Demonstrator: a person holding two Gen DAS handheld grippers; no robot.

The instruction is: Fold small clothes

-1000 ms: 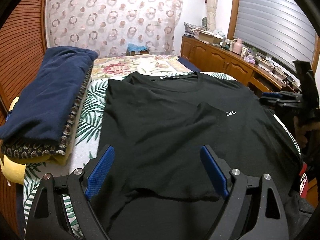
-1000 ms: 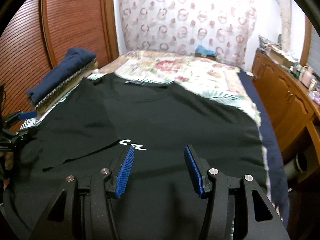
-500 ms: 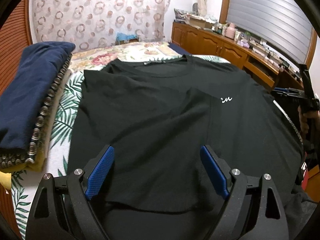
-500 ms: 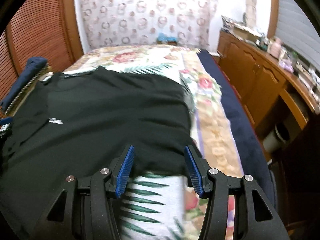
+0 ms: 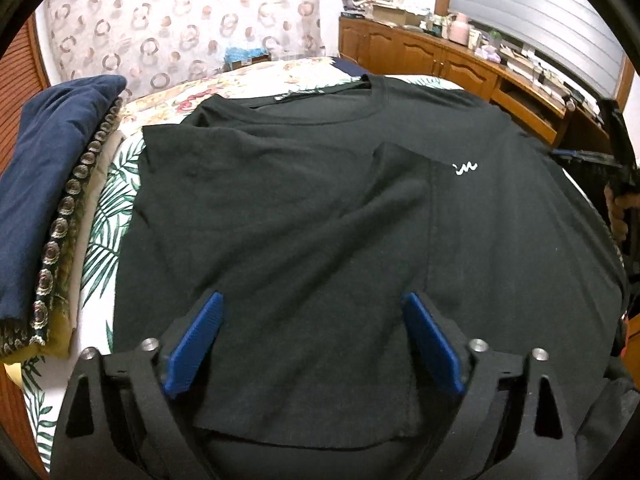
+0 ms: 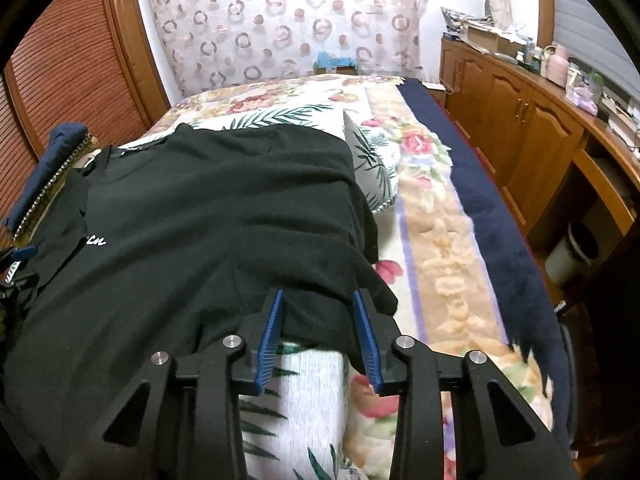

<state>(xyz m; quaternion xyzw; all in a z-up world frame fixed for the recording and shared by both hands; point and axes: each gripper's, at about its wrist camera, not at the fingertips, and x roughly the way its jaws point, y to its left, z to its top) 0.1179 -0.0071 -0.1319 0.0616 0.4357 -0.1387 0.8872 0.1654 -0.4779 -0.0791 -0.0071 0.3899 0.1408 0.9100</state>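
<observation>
A black T-shirt (image 5: 320, 184) with small white lettering (image 5: 464, 168) lies face up on the bed, its left sleeve side folded in over the chest. My left gripper (image 5: 312, 320) is open, low over the folded-in part. In the right wrist view the shirt (image 6: 200, 232) spreads left, and its right sleeve (image 6: 328, 300) lies between the pads of my right gripper (image 6: 318, 320). The jaws stand partly open around the sleeve edge, with a gap on each side. The right gripper also shows at the far right of the left wrist view (image 5: 616, 168).
A navy folded cloth on a patterned cushion stack (image 5: 52, 184) lies left of the shirt. The bed has a floral blanket (image 6: 432, 240) with a navy border. Wooden cabinets (image 6: 520, 120) run along the right, with a white bin (image 6: 572, 252) on the floor. A curtain (image 5: 180, 28) hangs behind.
My right gripper swung right to the shirt's right sleeve, and its jaws have narrowed around the sleeve edge. My left gripper moved slightly forward over the shirt and stayed open.
</observation>
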